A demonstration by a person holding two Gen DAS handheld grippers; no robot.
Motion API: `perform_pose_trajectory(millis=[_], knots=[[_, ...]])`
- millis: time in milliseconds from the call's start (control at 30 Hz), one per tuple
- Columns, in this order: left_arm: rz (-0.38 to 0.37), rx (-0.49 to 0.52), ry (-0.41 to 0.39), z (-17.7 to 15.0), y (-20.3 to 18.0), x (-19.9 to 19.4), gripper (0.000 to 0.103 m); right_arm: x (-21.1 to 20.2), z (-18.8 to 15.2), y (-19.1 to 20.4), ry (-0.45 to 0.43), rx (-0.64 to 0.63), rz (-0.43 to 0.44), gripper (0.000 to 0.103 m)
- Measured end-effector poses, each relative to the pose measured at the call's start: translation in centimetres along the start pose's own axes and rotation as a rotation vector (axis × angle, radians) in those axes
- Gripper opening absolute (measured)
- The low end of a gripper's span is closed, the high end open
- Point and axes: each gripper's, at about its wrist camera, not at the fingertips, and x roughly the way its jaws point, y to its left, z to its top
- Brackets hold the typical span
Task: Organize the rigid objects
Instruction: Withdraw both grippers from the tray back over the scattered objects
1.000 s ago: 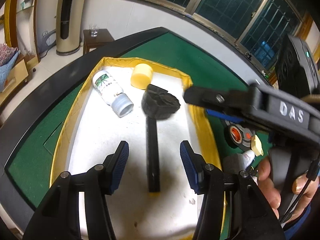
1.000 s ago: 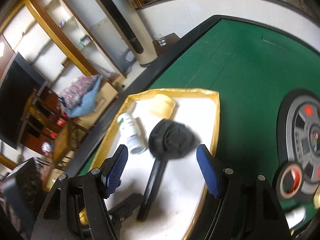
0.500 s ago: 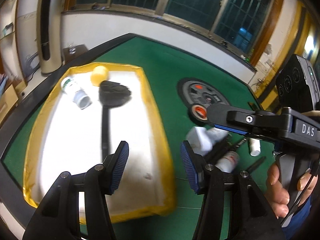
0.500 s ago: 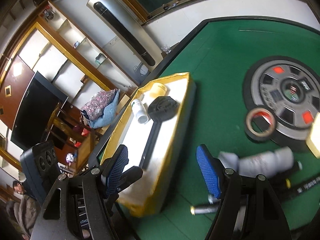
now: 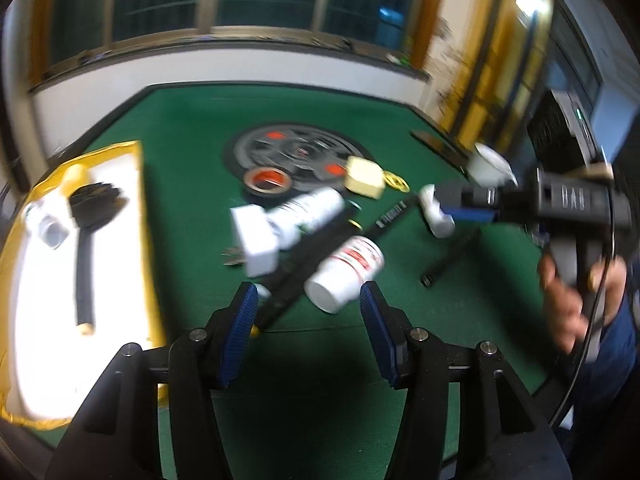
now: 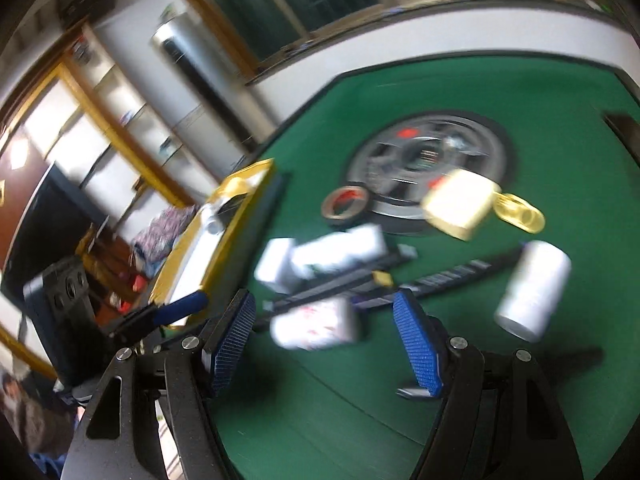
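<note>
The green table (image 5: 192,128) ends in a dark raised rim along the top of both views, and bare felt lies open in the lower centre of each, right before the jaws. At the left of the left wrist view sits one yellow-edged tray (image 5: 149,240) with a white floor; it holds one black brush (image 5: 90,216) and, at its upper left, a blurred white bottle with a grey cap (image 5: 50,232). In the middle of the table lies a loose heap: one white bottle with red print (image 5: 346,274), one white bottle with green print (image 5: 310,210), one white box (image 5: 256,240), two or so crossed black rods (image 5: 304,258), one tape roll (image 5: 267,182), one cream block (image 5: 362,178) and one round grey disc (image 5: 296,148). Another white bottle (image 6: 532,284) lies at the right of the right wrist view. The left gripper (image 5: 306,336) is parted and empty, the red-print bottle just beyond its tips. The right gripper (image 6: 324,340) also stands apart and empty, the same bottle showing between its pads, untouched.
</note>
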Motion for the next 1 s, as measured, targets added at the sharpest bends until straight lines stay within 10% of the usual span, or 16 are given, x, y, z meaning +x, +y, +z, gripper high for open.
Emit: perform_pose_trajectory(millis=[267, 467, 1000], knots=[[-0.033, 0.162, 0.054, 1.6, -3.3, 2.7, 0.052, -3.9, 1.4, -6.1, -0.101, 0.112, -0.151, 0.067], [-0.003, 0.248, 0.089, 2.4, -4.8, 5.4, 0.052, -3.0, 1.3, -10.9, -0.013, 0.276, -0.13, 0.067], [-0.077, 0.323, 0.112, 1.4, -7.7, 4.4, 0.052, -3.0, -2.4, -8.6, 0.148, 0.19, -0.113, 0.067]])
